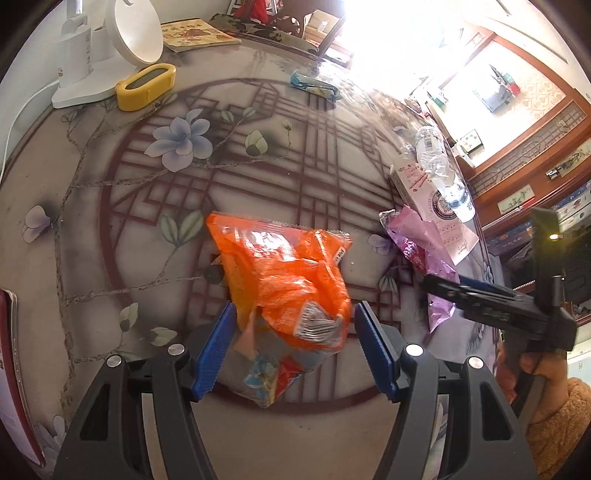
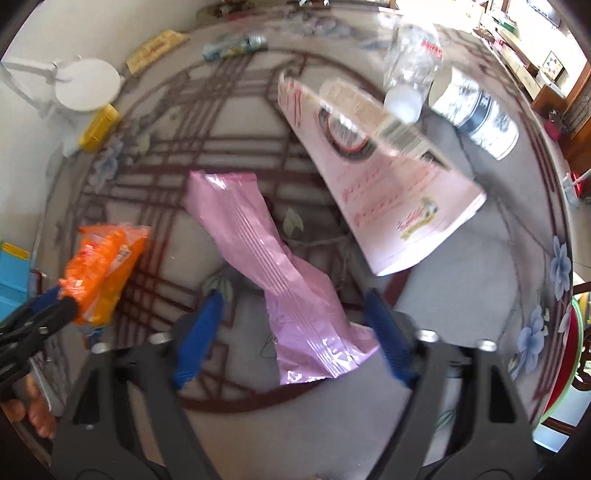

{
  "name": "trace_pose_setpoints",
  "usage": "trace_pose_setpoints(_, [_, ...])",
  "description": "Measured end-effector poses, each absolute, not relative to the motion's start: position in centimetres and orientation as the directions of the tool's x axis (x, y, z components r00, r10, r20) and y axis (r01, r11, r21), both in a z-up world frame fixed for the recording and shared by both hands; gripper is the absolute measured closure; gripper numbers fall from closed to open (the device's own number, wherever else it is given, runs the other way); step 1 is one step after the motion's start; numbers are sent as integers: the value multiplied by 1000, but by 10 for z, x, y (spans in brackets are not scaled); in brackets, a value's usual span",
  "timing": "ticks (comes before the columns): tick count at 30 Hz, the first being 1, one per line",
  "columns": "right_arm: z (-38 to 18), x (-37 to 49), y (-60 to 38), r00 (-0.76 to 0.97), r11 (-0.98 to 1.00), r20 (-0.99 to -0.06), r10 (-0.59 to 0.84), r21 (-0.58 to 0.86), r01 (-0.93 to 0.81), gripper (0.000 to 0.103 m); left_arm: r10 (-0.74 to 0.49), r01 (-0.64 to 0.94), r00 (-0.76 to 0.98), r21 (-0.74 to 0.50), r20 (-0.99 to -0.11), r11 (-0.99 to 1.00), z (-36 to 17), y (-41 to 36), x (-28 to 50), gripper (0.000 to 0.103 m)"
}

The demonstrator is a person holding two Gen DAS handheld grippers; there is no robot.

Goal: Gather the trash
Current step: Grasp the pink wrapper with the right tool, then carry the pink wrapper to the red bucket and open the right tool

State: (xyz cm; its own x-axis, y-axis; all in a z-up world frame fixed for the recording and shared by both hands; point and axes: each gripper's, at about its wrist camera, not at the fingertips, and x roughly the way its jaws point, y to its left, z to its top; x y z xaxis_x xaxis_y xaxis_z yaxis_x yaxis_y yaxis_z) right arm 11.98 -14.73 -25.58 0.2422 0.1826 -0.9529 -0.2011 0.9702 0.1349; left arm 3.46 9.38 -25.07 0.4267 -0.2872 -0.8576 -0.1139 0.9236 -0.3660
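The left gripper (image 1: 295, 347) has the crumpled orange wrapper (image 1: 284, 280) between its blue pads; the wrapper's edges lie against or just beside both pads, and a firm pinch cannot be told. The wrapper's long axis runs away from the gripper, toward the middle of the round table (image 1: 110, 229), its crimped end farthest off. The right gripper (image 2: 291, 339) straddles the pink wrapper (image 2: 273, 266) with its jaws apart: the right pad is at the wrapper's near corner, the left pad stands clear of it. This wrapper lies flat, long and narrow, its long axis slanting from the near right up to the far left.

Beyond the pink wrapper lies a pink carton (image 2: 384, 173) on its side, then a clear plastic bottle (image 2: 410, 62) and a patterned can (image 2: 476, 114).

Only the left wrist view shows a white desk lamp (image 1: 110, 48), a yellow clock (image 1: 146, 86), a blue wrapper (image 1: 314, 85) and a book (image 1: 195, 35) sharply, plus a hand (image 1: 535, 373) in an orange fleece sleeve. The right wrist view alone shows the carton's barcode and a blue box (image 2: 13, 273) past the table's left edge.
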Motion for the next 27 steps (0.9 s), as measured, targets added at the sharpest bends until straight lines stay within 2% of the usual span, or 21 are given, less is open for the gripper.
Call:
trace_pose_setpoints(1, [-260,120,-147,236,971,-954,185,140,-194,66,-283,-118,429,-363,-858,924,-250,95,34,40])
trace_pose_setpoints(3, [-258,112,-151,256,972,-947,193,150,-178,78,-275,-125,435,-360,-857,925,-249,99,32,40])
trace_pose_setpoints(9, [-228,80,-154,343,964,-907,245,190,-185,80,-256,-139,442,-348,-860,927,-249,103,32,39])
trace_pose_setpoints(15, [-207,48,-153,359,944,-876,321,268,-190,80,-256,-126,431,-338,-866,933,-249,97,32,39])
trace_pose_setpoints(17, [-204,41,-154,366,943,-871,328,278,-185,80,-246,-122,425,-324,-871,938,-250,96,31,31])
trace_pose_setpoints(27, [-198,24,-163,386,940,-857,341,316,-129,80,-217,-155,464,-320,-859,935,-246,100,32,23])
